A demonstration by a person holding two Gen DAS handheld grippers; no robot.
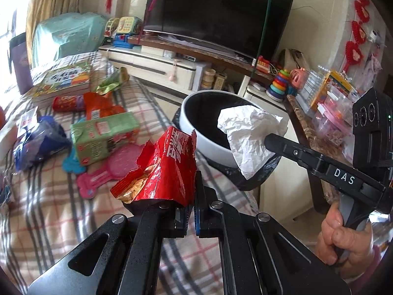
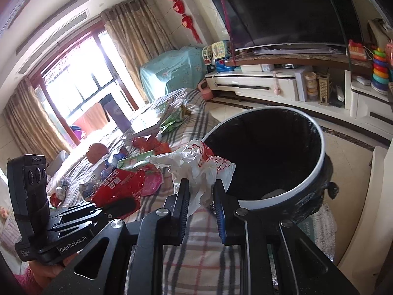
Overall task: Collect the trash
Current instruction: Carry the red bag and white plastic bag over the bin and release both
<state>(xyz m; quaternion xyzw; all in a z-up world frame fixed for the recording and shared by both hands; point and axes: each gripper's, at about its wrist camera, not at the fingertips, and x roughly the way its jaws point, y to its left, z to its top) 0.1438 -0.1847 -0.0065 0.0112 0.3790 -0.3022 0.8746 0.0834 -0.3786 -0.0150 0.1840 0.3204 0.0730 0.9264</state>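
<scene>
Left tongs [image 1: 191, 191] clamped on a torn red snack wrapper [image 1: 162, 172]; wrapper's lower end hidden between the pads, held above the plaid-covered bench [image 1: 61, 209]; right tongs [image 2: 201, 191] closed on a crumpled white plastic bag [image 2: 196, 164] with red print, bag tail hanging between the fingers; bag sits at the near rim of the bin [image 2: 316, 174]; bin has a white rim and black liner, interior too dark to read except a pale scrap low inside; bin base cut off behind the tongs; more litter on the bench: green carton [image 1: 103, 135], blue bag [image 1: 36, 142], red can [image 1: 68, 103]; bin stands just beside the bench edge, open floor between it and the TV cabinet [image 2: 258, 86].
</scene>
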